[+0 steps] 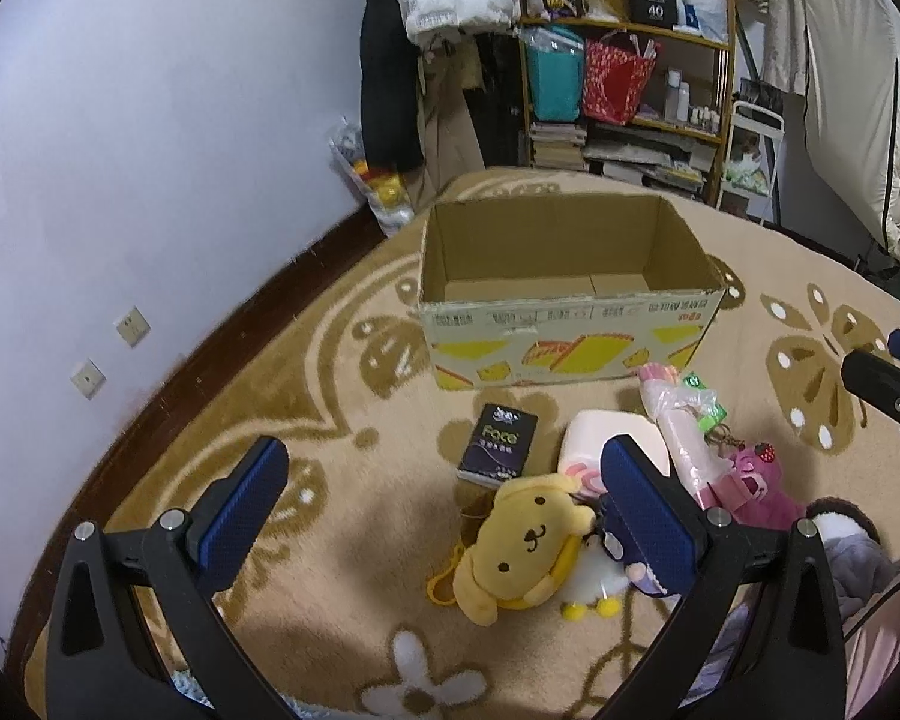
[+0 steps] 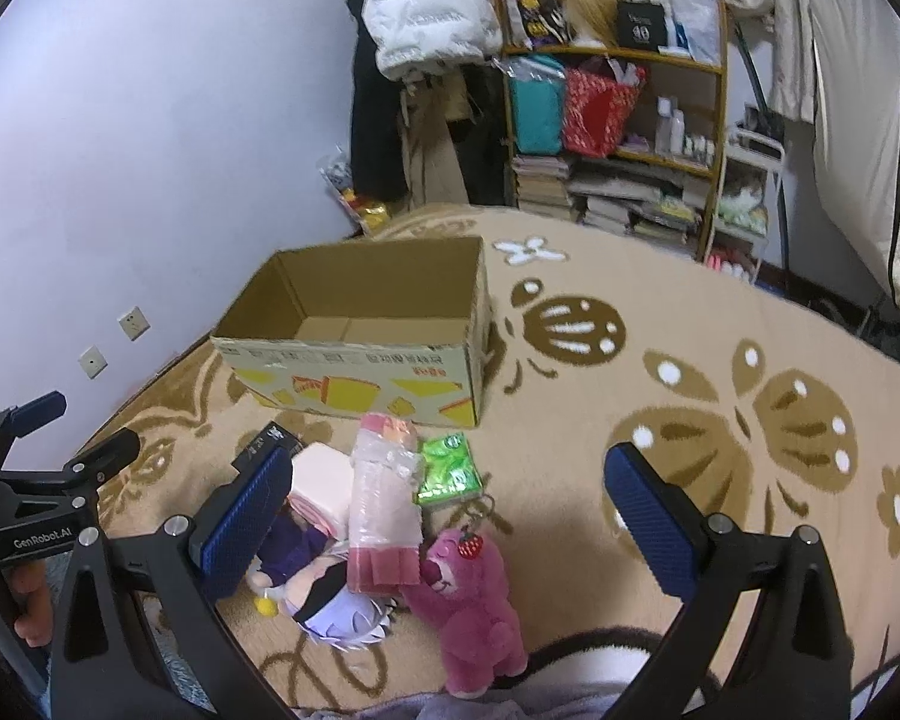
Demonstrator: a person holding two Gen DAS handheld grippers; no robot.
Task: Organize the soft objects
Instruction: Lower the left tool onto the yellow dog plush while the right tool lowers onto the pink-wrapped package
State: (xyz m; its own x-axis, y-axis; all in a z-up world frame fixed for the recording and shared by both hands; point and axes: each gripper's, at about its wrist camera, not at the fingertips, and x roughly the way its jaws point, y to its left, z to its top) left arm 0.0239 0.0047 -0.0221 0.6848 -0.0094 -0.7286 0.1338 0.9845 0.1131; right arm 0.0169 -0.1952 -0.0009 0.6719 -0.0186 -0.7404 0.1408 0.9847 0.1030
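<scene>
Cardboard box: open at the top, nothing inside, standing on the beige patterned carpet; yellow print on its near wall.
Left tool: jaws spread wide, blue pads facing each other, nothing between them; it hovers above the carpet in front of the pile of toys.
Right tool: jaws spread wide, nothing held; it hangs over the right half of the pile.
Soft objects: grouped on the carpet just in front of the box, none of them in it.
Yellow dog plush: lying on its back at the near left of the pile, touching a small white plush with yellow feet.
Pink bear plush: lying at the near right of the pile, a strawberry charm on its head.
Purple-haired doll: lying face up between the pink bear plush and the left finger of the right tool.
Pink wrapped roll: lying lengthwise across the middle of the pile, one end toward the box.
Pale pink cushion: beside the roll, partly hidden by a tool finger.
Green packet: flat on the carpet, touching the roll on the right.
Dark tissue pack: flat on the carpet left of the cushion.
Background: wooden shelf with bags and books at the far wall.
</scene>
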